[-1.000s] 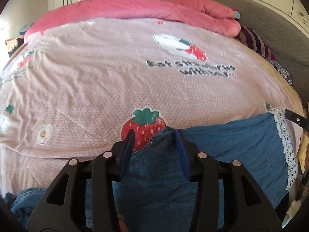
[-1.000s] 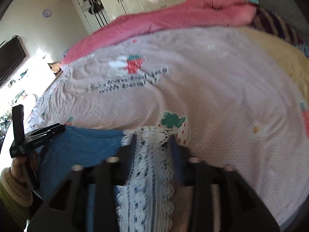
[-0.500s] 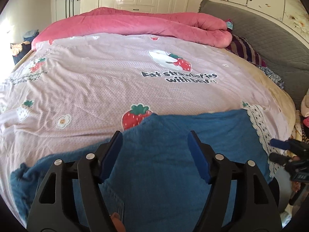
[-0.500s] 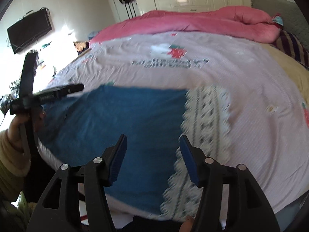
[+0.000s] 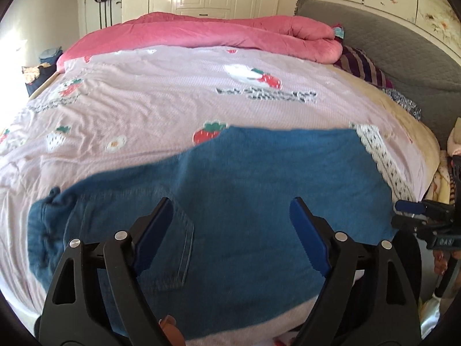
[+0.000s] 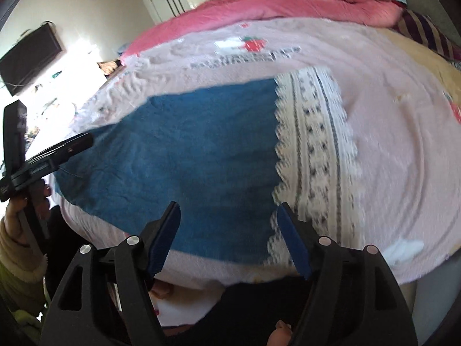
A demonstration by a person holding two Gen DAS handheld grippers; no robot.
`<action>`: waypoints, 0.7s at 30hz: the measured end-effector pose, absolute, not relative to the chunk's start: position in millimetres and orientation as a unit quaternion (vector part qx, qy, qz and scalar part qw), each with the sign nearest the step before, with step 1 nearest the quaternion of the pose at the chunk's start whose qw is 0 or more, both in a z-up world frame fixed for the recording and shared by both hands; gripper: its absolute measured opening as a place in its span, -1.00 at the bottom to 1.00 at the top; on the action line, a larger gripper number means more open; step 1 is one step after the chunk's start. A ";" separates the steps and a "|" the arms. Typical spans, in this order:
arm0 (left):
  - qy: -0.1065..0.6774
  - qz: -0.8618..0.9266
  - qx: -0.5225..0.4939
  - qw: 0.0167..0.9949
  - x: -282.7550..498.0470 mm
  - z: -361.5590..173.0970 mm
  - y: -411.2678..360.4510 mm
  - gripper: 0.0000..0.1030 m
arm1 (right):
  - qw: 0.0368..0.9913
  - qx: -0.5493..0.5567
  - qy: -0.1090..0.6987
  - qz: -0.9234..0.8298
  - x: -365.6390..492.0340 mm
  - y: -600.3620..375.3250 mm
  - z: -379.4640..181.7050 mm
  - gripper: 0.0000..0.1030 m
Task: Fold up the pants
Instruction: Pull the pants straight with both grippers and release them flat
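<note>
**Q:** Both claws, what are they doing?

**A:** Left claw is spread wide and opening further, nothing pinched; blue cloth lies below the gap, untouched. Right claw is the same: opening, empty, its blue pads hanging above the cloth.

**Q:** Where are the pants?

**A:** The blue denim pants lie flat at the near edge of a bed, on a pink strawberry-print cover. Their long axis runs left to right across both views. The bunched waist end is on the left, with a stitched back pocket just beneath the left claw. The white lace cuff is on the right, just ahead and to the right of the right claw.

**Q:** So which hand suits which end?

**A:** I judge the left is nearer the waist, the right nearer the cuff; a fold bringing one end over the other would run along that axis.

**Q:** Anything in the way?

**A:** Not on the cloth. A rolled pink quilt and a striped pillow sit well apart at the far side.
</note>
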State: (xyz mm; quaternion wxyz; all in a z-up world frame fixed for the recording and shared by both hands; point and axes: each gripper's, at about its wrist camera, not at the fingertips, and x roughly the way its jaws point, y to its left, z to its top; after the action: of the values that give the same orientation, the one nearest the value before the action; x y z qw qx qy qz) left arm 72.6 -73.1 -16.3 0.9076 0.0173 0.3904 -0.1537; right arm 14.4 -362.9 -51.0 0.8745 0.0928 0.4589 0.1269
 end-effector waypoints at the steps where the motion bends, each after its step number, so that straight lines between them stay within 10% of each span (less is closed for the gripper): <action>1: 0.395 -0.151 0.019 0.906 69.1 -20.2 -71.4 0.48 | 0.874 0.097 0.461 0.124 13.2 -364.8 -53.3 0.34; 21: 0.429 -0.111 0.004 0.896 48.6 -49.4 -33.9 0.61 | 0.873 0.141 0.452 0.117 3.8 -372.0 -53.5 0.55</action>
State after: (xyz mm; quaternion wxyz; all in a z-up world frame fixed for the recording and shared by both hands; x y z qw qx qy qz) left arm 48.6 -33.9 -49.4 0.8963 0.0039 0.4292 -0.1112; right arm 3.8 -372.0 -53.5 0.8728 0.1413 0.4524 0.1167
